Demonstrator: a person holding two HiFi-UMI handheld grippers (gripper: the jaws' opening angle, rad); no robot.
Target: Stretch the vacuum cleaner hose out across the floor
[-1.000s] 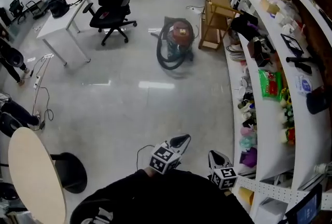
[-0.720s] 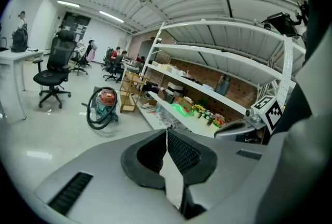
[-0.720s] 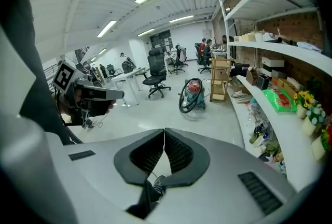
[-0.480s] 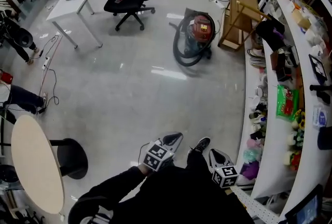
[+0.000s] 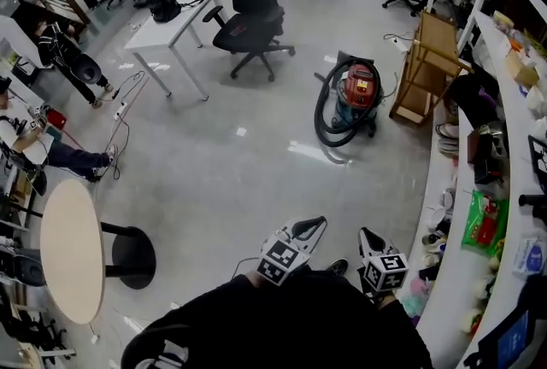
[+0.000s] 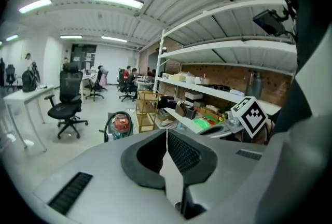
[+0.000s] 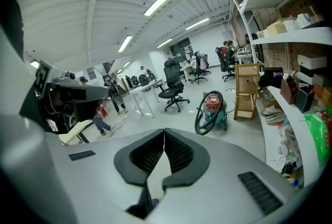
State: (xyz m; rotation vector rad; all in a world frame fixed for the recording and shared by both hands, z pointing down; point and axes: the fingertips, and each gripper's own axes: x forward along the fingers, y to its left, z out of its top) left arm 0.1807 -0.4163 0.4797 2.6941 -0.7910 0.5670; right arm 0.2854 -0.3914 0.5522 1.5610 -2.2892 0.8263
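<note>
- Black ribbed vacuum hose (image 5: 317, 115): coiled in loop against red-lidded teal canister vacuum (image 5: 359, 87), far across glossy grey floor (image 5: 248, 179), left of wooden rack (image 5: 425, 73).
- Expect it light, flexible, springy, prone to recoil; canister may drag along.
- I'd take the free end or a stiff cuff, not mid-coil.
- My left tool (image 6: 167, 134) and right tool (image 7: 164, 134): both closed, empty, well apart from hose.
</note>
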